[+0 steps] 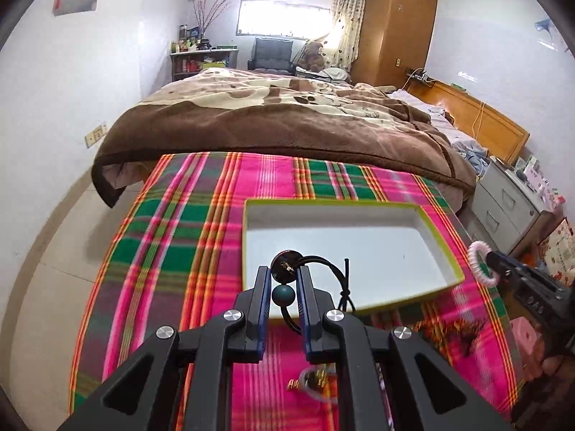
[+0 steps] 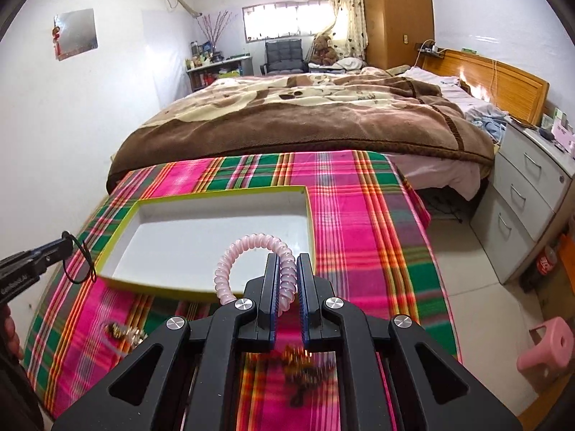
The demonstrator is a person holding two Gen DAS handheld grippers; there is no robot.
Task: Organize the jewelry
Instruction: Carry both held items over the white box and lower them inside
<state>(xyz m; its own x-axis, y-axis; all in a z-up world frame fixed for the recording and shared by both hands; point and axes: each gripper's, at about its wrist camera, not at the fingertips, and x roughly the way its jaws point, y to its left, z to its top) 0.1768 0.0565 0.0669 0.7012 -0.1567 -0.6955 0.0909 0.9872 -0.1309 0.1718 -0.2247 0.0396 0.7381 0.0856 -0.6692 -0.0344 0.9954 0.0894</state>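
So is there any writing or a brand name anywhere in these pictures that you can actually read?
White lettering on the side of the left hand-held gripper: there, but too blurred and cut off to read.
White script on the red bottle by the drawers: looks like a cola logo, too small to read surely.
Markings on the right hand-held gripper body: too blurred to read.
Boxes and packets on the drawer unit: too small to read.
Nothing else carries writing.

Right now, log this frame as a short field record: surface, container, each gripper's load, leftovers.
surface: plaid cloth
container: white tray with yellow-green rim, nothing seen inside
left gripper: shut on black cord necklace with a dark bead
right gripper: shut on pink spiral bracelet
leftovers: gold-coloured pieces on the cloth, blurred
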